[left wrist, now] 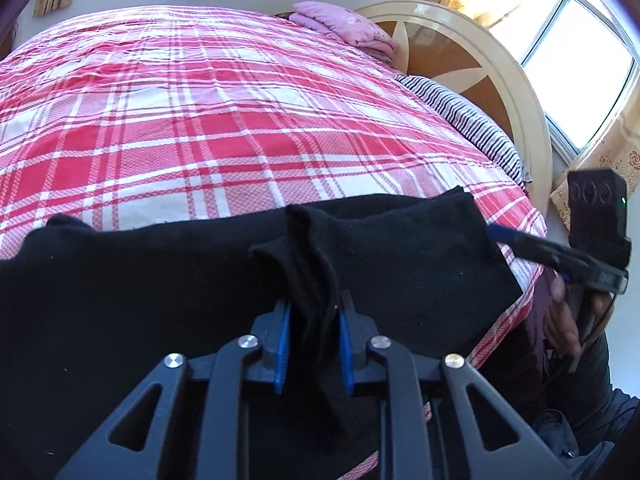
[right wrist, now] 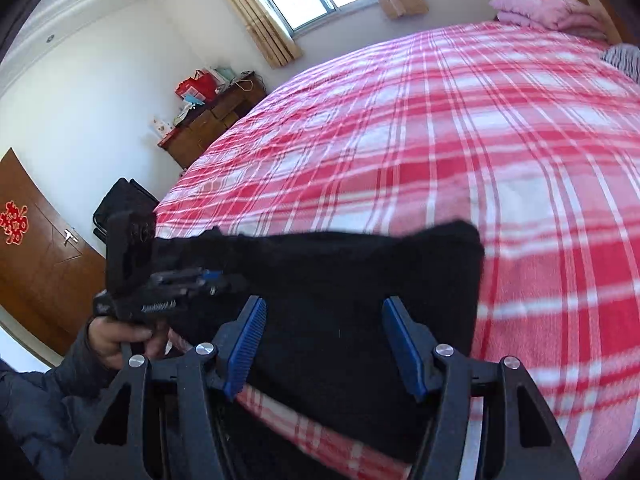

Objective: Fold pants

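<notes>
Black pants (left wrist: 160, 280) lie folded along the near edge of the red plaid bed cover (left wrist: 240, 120). My left gripper (left wrist: 314, 344) is shut on a raised ridge of the pants fabric, which fills the gap between its blue pads. The right gripper (left wrist: 504, 240) shows at the right, near the pants' right corner. In the right wrist view, my right gripper (right wrist: 324, 344) stands open above the pants (right wrist: 340, 272) with nothing pinched. The left gripper (right wrist: 212, 278) reaches in from the left, held by a hand (right wrist: 120, 336).
A cream and brown headboard (left wrist: 480, 60), a striped pillow (left wrist: 460, 112) and a folded pink blanket (left wrist: 344, 24) sit at the bed's far right. Beyond the bed stand a wooden dresser (right wrist: 216, 120), a dark chair (right wrist: 124, 200) and a door (right wrist: 40, 240).
</notes>
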The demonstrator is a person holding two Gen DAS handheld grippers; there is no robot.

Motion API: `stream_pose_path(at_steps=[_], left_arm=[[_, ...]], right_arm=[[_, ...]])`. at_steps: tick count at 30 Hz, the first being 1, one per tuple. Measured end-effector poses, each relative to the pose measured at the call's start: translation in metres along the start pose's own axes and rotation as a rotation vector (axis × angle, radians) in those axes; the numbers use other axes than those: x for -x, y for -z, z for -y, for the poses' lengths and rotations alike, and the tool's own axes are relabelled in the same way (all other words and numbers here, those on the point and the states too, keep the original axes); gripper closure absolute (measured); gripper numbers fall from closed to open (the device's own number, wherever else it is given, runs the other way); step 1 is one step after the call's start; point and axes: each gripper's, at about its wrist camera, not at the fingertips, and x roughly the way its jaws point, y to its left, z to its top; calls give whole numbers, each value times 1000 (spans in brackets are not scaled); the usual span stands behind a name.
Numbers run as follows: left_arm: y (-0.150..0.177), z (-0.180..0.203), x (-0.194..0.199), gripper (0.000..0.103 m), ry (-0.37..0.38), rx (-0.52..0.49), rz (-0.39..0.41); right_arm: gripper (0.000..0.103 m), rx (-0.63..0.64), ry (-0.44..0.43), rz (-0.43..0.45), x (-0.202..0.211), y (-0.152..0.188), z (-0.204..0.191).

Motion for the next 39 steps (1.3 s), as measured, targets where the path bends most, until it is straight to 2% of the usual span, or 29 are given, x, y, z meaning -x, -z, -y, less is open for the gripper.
stream_pose_path(at_steps=[2, 3, 4, 7, 10, 14, 17, 19, 22, 24, 27, 30, 34, 39], left_arm=[[0, -4, 3, 67, -6, 10, 7], [0, -6, 5, 64, -7, 15, 12], [0, -9, 6, 59, -14, 21, 14], [-1, -12, 12, 56, -22, 26, 12], [-1, -17, 29, 47, -80, 7, 33], [4, -37, 65, 47, -180, -13, 70], [12, -63, 98, 47, -301, -13, 95], [19, -86, 125, 46, -420, -8, 135], [30, -122, 161, 40, -614, 18, 182], [37, -146, 179, 40, -679, 70, 199], [48, -181, 194, 40, -679, 163, 208], [56, -200, 188, 40, -641, 219, 192], [64, -205, 169, 40, -630, 222, 157], [65, -193, 160, 37, -688, 155, 151]], right_arm=[[39, 2, 144, -14, -18, -4, 10], [39, -3, 158, -41, -26, -4, 15], [39, -8, 145, -40, -30, -3, 18], [39, 18, 129, -4, -20, -3, 14], [39, 39, 117, 60, -4, -1, 5], [38, 84, 63, 72, 1, 3, -14], [38, 138, 46, 33, -12, 6, -35], [38, 190, 73, 15, -19, 13, -45], [38, 235, 115, -6, -28, 20, -50], [38, 211, 96, -17, -32, 22, -46], [38, 180, 74, -14, -33, 22, -42], [38, 187, 110, -27, -40, 25, -42], [38, 237, 151, -22, -45, 31, -45], [37, 290, 190, 2, -45, 37, -51]])
